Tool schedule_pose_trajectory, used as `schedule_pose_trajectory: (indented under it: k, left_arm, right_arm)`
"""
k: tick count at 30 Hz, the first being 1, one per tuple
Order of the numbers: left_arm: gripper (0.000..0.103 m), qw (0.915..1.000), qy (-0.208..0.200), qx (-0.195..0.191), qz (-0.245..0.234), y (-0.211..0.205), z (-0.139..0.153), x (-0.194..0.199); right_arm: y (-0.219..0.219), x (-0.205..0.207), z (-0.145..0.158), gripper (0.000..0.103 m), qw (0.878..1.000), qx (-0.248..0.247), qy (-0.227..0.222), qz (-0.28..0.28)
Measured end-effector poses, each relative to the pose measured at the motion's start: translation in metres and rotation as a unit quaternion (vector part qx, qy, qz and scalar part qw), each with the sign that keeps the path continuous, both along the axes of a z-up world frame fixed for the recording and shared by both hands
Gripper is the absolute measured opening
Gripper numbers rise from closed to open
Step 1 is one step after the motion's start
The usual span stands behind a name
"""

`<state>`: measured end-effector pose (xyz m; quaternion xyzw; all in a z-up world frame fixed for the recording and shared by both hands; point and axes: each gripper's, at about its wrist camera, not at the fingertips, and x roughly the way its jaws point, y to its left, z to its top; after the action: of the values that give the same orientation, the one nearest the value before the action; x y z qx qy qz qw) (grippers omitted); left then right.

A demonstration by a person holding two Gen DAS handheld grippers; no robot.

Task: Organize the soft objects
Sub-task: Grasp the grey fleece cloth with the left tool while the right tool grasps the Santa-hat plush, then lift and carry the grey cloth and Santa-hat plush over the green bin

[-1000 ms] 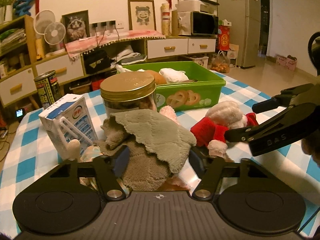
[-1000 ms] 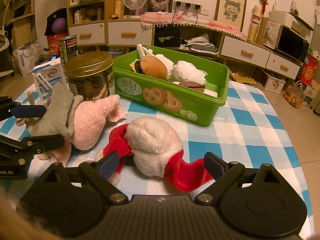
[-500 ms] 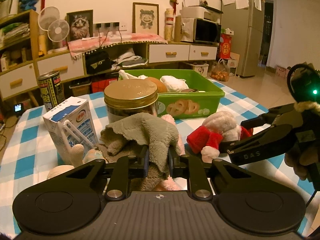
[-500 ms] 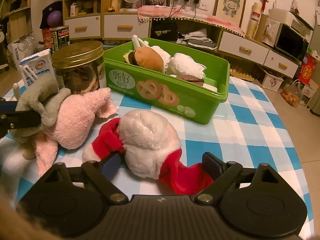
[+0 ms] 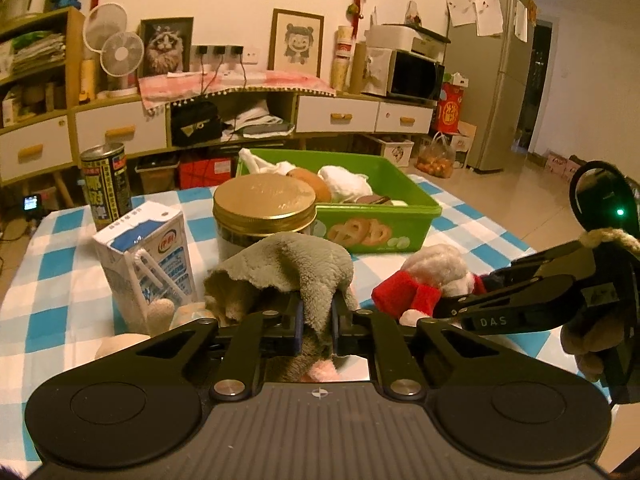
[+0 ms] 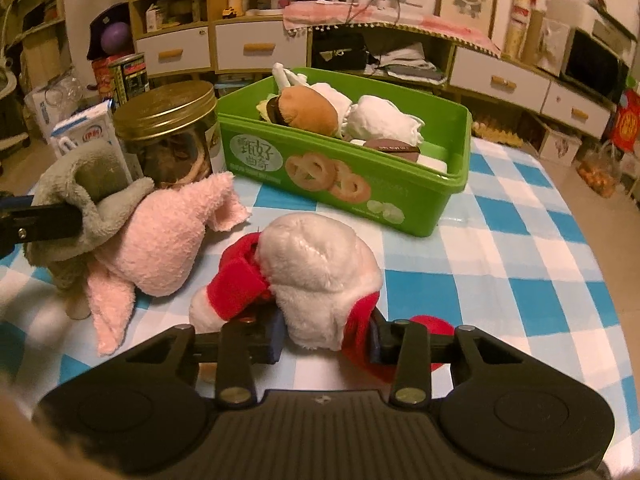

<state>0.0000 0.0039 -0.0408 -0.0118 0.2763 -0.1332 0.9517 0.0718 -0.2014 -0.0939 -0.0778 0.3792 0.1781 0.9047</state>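
While both jaws are closing, we keep left tool (image 5: pixel 316 322) clamped on grey plush (image 5: pixel 288 268), right tool (image 6: pixel 324 338) squeezing santa plush (image 6: pixel 320 272); lift together toward green bin (image 6: pixel 452 188) ahead.

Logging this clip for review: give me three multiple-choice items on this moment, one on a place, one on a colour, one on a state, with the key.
1. Where is the burger plush?
A. in the green bin
B. on the gold-lidded jar
C. beside the milk carton

2. What colour trims the white plush?
A. blue
B. red
C. yellow

3. What is between the left claw's fingers?
A. nothing
B. the can
C. the grey plush

Key: 1 A, it lies among other soft things inside the bin. 2 B, red cuffs flank its white body. 3 C, grey fabric is pinched there as the fingers close.
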Motion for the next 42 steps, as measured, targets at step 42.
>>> schedule_pose_trajectory:
  k: [42]
  left_arm:
    - [0.009, 0.992, -0.032, -0.122, 0.001, -0.022, 0.083, 0.039]
  right_arm:
    - [-0.047, 0.029, 0.081, 0.021, 0.977, 0.163, 0.044, -0.131]
